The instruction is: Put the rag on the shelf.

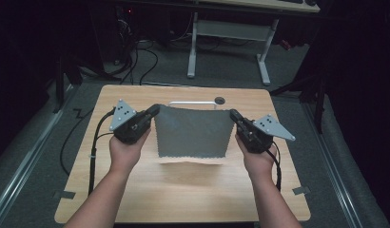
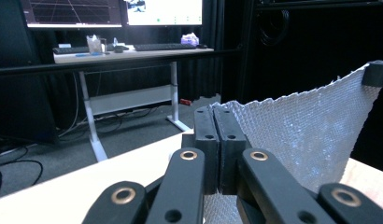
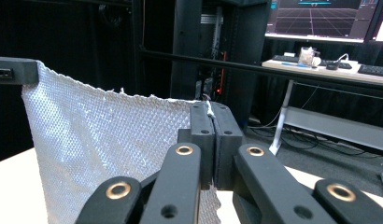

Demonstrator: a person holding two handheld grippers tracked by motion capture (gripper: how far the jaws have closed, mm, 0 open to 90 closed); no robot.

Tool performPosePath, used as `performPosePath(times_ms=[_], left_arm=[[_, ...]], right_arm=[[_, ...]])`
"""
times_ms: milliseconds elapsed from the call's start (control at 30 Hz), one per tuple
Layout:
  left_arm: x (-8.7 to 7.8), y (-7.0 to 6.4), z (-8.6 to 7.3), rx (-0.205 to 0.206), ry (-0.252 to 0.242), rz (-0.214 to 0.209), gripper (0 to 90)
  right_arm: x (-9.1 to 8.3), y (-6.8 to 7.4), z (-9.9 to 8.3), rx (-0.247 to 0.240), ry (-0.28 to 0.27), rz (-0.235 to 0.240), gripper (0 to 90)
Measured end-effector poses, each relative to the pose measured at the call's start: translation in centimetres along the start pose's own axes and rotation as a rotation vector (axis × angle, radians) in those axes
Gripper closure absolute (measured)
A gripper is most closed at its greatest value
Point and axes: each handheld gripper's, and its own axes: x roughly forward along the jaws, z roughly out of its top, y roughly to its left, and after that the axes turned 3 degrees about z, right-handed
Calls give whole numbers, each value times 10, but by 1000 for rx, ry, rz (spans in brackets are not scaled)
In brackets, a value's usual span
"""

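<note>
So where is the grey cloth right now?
In the high view the grey cloth hangs mid-table, stretched between the left hand-held gripper and right hand-held gripper, before a white handle.

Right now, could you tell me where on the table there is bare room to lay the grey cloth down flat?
The widest bare patch is the table nearest the person, between the forearms, below the hanging cloth. Narrow strips run along the left and right edges. The far edge is tighter: a white handle and a round black grommet. The left claw and right claw each pinch a top corner.
</note>
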Motion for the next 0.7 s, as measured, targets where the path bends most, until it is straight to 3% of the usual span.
performPosePath(times_ms=[267, 500, 600, 700], left_arm=[[25, 16, 9, 30, -17, 36, 896], [48, 31, 9, 12, -24, 75, 897], [64, 37, 10, 18, 8, 100, 896], [79, 44, 10, -12, 36, 101, 896]], right_arm=[[26, -14, 8, 12, -3, -17, 898], [52, -24, 14, 11, 6, -34, 899], [65, -30, 16, 9, 19, -43, 899], [77, -38, 18, 14, 25, -55, 899]])
